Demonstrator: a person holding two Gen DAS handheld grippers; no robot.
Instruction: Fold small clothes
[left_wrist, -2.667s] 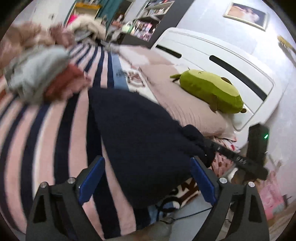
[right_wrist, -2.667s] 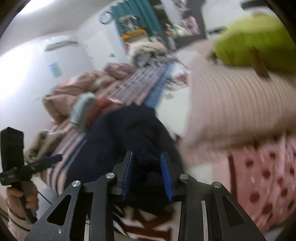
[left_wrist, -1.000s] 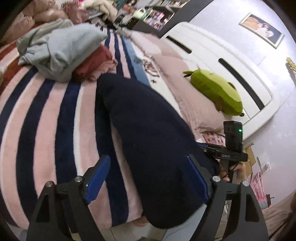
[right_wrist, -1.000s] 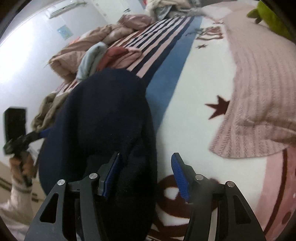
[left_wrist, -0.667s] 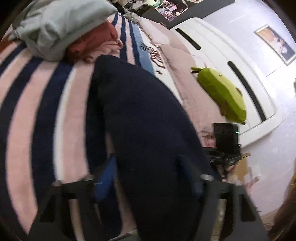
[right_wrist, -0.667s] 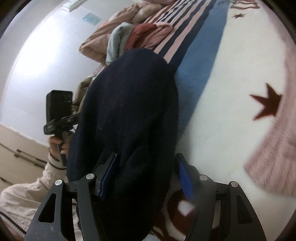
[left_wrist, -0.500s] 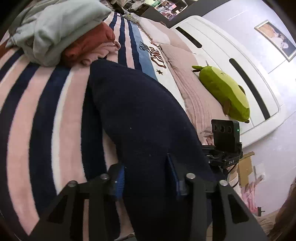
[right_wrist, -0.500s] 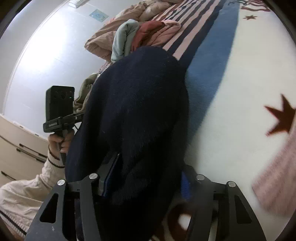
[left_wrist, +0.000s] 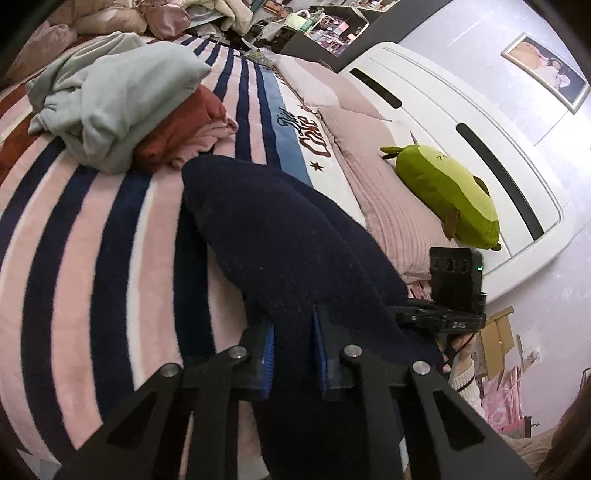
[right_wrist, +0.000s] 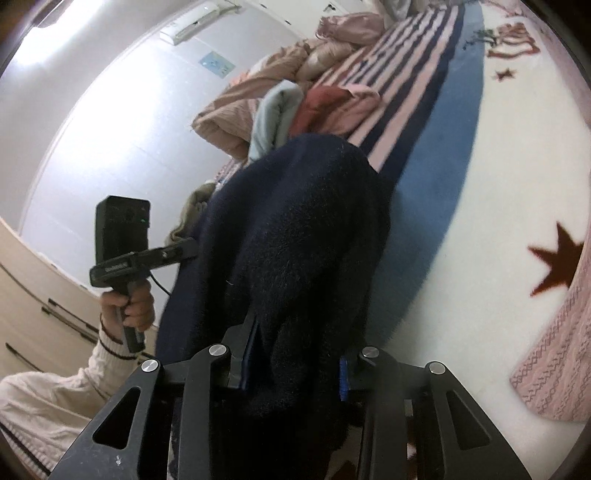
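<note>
A dark navy fleece garment (left_wrist: 280, 236) lies folded lengthwise on the striped blanket, its near end hanging off the bed edge. My left gripper (left_wrist: 293, 354) is shut on that near end, blue pads pinching the cloth. In the right wrist view the same navy garment (right_wrist: 306, 229) stretches away from me. My right gripper (right_wrist: 295, 373) is shut on its thick near end, the fabric bulging between the jaws. Each view shows the other hand-held gripper: the right one (left_wrist: 454, 295) and the left one (right_wrist: 125, 251).
A pile of pale green, red and pink clothes (left_wrist: 122, 110) sits further up the striped blanket (left_wrist: 74, 251). A green avocado plush (left_wrist: 443, 195) lies on pink pillows by the white headboard (left_wrist: 480, 129). A pink quilt (right_wrist: 266, 88) is bunched near the wall.
Both grippers went from open around the navy garment's near end to closed on it. The left jaws narrowed from wide apart to a tight pinch; the right jaws closed on the bunched fabric.
</note>
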